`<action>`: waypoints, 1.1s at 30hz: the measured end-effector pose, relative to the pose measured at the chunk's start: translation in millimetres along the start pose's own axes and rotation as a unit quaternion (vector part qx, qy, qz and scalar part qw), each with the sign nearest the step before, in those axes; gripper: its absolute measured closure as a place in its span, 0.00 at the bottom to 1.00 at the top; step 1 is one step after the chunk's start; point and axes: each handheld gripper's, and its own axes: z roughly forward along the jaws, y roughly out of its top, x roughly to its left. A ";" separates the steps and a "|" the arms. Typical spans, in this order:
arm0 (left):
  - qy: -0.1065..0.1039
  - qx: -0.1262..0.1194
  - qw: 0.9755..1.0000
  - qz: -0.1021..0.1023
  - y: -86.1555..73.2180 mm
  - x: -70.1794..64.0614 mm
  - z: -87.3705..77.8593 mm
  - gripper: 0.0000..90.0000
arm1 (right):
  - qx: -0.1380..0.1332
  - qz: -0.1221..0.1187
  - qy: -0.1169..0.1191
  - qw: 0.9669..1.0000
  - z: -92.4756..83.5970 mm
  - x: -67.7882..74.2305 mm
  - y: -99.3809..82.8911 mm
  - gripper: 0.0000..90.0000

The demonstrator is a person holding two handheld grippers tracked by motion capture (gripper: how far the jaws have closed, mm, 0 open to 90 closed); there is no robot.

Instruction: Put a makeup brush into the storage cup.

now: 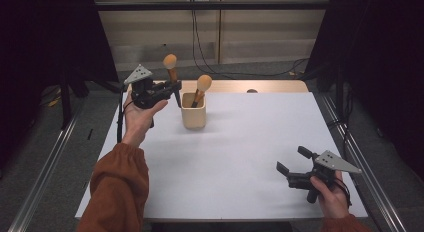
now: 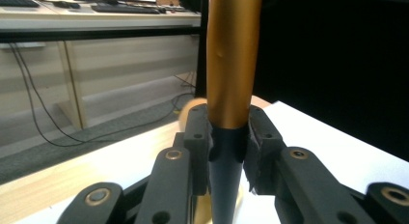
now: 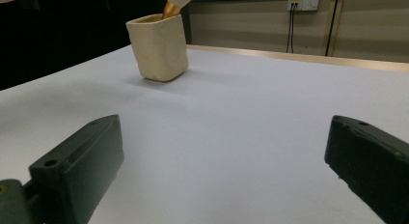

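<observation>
A cream square cup (image 1: 193,112) is standing upright toward the table's far left, around 11 o'clock from its middle. One brush (image 1: 202,88) with a tan rounded head is leaning inside it. A second brush (image 1: 171,70), gold-and-black handled, is being held upright at the cup's 10 o'clock.

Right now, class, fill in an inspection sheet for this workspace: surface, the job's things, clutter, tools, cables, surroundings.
Surface: white table, wooden strip along its far edge.
Job's things: cream cup holding one wooden-headed utensil; second utensil held upright in the air left of the cup.
Clutter: nothing seen.
Tools: left tool shut on the second utensil's handle; right tool open, nothing between its jaws, near the table's right front.
Cables: black cables hang from a wall socket.
Surroundings: dark curtains on both sides, grey floor.
</observation>
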 end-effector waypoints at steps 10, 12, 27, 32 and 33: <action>-0.001 0.000 1.000 0.005 2.2 0.1 16.9 0.83 | -0.003 0.001 0.001 1.000 -0.4 -1.4 -0.3 0.00; -0.001 0.002 1.000 0.009 0.7 0.7 19.8 0.83 | -0.003 0.003 0.005 1.000 -0.4 -1.5 -0.5 0.00; 0.000 0.026 1.000 0.010 -21.1 5.7 42.6 0.83 | -0.002 0.003 0.006 1.000 -0.6 -1.9 -1.6 0.00; 0.002 0.032 0.999 0.007 -29.4 8.1 45.8 0.83 | 0.000 -0.002 0.009 1.000 -0.6 -1.1 -2.0 0.00; 0.003 0.033 0.999 0.007 -30.4 8.7 45.7 0.83 | 0.001 -0.002 0.009 1.000 -0.4 -1.0 -2.1 0.00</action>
